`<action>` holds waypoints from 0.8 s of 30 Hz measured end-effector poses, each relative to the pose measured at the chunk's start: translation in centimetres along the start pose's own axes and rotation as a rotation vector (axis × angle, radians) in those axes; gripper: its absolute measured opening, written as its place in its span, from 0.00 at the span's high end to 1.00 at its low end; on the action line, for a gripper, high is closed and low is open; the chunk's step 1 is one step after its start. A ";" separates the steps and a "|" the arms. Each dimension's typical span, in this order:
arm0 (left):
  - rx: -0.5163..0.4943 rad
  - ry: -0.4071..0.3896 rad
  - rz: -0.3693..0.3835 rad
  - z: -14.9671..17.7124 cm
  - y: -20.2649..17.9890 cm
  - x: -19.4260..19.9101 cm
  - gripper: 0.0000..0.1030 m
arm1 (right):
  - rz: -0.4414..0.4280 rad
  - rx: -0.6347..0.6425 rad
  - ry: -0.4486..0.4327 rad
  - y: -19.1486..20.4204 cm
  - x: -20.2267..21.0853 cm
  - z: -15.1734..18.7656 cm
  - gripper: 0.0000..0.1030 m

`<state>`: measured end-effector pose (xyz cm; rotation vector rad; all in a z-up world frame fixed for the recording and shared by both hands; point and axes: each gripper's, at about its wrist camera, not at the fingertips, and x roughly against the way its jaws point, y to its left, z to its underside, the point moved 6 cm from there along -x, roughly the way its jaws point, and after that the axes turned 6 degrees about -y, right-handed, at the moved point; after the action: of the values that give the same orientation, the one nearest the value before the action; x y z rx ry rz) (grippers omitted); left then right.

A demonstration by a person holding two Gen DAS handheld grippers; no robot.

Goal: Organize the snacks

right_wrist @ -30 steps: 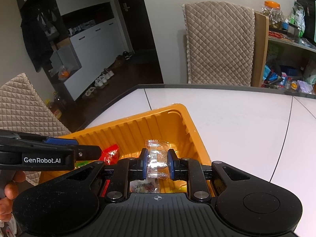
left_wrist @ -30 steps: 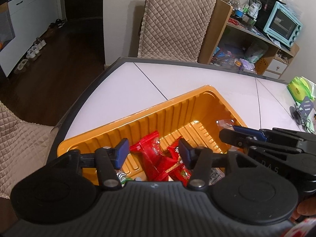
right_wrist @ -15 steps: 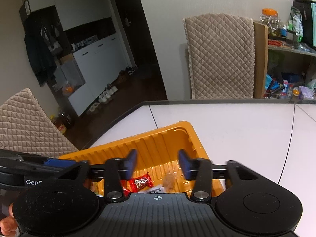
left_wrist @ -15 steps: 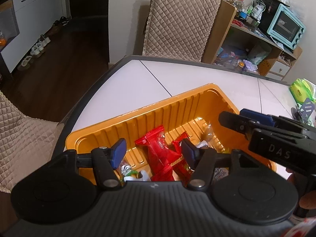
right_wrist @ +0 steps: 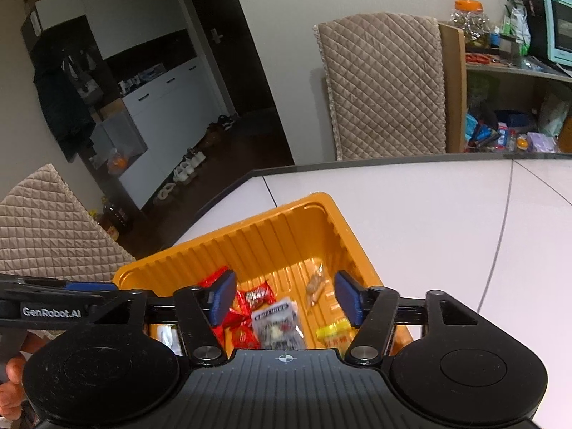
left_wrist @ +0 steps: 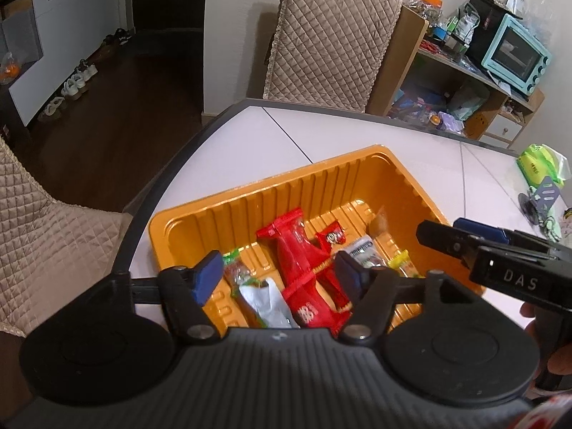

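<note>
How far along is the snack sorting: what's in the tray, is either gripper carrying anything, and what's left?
Done: several wrapped snacks lie in the orange tray, among them a long red pack and a clear-wrapped snack. In hand: nothing; the left gripper and right gripper are open, jaws just widened, empty. Left: a green packet on the white table, possibly next.

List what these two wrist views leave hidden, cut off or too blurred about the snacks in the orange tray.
- Tray's near end: both views, hidden by the camera housings.
- Red packs: left view, lower ends cut off by the left gripper.
- Silver pack print: right view, blurred.
- Clear-wrapped snack: contents too small to tell.
</note>
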<state>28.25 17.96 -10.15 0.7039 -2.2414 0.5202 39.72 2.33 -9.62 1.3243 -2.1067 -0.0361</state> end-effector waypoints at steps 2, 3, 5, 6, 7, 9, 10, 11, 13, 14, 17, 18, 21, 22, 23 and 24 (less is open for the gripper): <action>-0.002 -0.002 0.004 0.3 -0.1 0.8 0.34 | -0.001 -0.011 -0.004 0.1 1.0 0.2 0.32; -0.002 -0.004 0.005 0.4 -0.1 1.2 0.34 | 0.001 -0.014 -0.005 0.2 1.5 0.3 0.30; -0.002 -0.006 0.007 0.8 -0.3 2.1 0.34 | 0.006 -0.020 -0.007 0.3 2.4 0.5 0.28; -0.001 -0.007 0.008 0.9 -0.3 2.5 0.34 | 0.007 -0.024 -0.009 0.4 2.9 0.5 0.27; 0.002 -0.008 0.008 1.2 -0.4 3.1 0.34 | 0.009 -0.029 -0.011 0.4 3.3 0.6 0.27; 0.007 -0.011 0.012 1.6 -0.5 4.0 0.34 | 0.009 -0.041 -0.015 0.6 4.4 0.8 0.26; 0.010 -0.014 0.014 1.9 -0.5 4.7 0.34 | 0.009 -0.046 -0.015 0.7 5.0 0.8 0.25; 0.010 -0.015 0.014 2.1 -0.6 5.1 0.34 | 0.011 -0.050 -0.017 0.8 5.6 0.9 0.24; 0.006 -0.016 0.019 2.8 -0.9 6.3 0.34 | 0.019 -0.059 -0.022 1.0 6.8 1.1 0.23; 0.005 -0.017 0.021 3.1 -0.9 6.9 0.34 | 0.024 -0.064 -0.026 1.0 7.4 1.3 0.22; -0.003 -0.031 0.022 4.0 -1.3 8.9 0.28 | 0.037 -0.082 -0.035 1.2 9.4 1.9 0.19; -0.009 -0.038 0.020 4.3 -1.5 9.5 0.24 | 0.041 -0.086 -0.038 1.3 10.1 2.1 0.19; -0.040 -0.057 0.009 5.5 -2.0 11.4 0.24 | 0.054 -0.091 -0.043 1.4 12.1 2.8 0.17; -0.045 -0.056 0.011 5.8 -2.2 11.9 0.24 | 0.059 -0.091 -0.042 1.4 12.7 3.1 0.17; -0.045 -0.053 0.014 6.2 -2.4 12.3 0.24 | 0.064 -0.090 -0.041 1.5 13.4 3.4 0.17; -0.043 -0.051 0.019 6.7 -2.6 12.8 0.24 | 0.071 -0.087 -0.038 1.6 13.9 3.6 0.17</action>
<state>18.78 8.07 -4.74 0.6810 -2.3020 0.4662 32.55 -9.34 -5.00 1.2061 -2.1568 -0.1229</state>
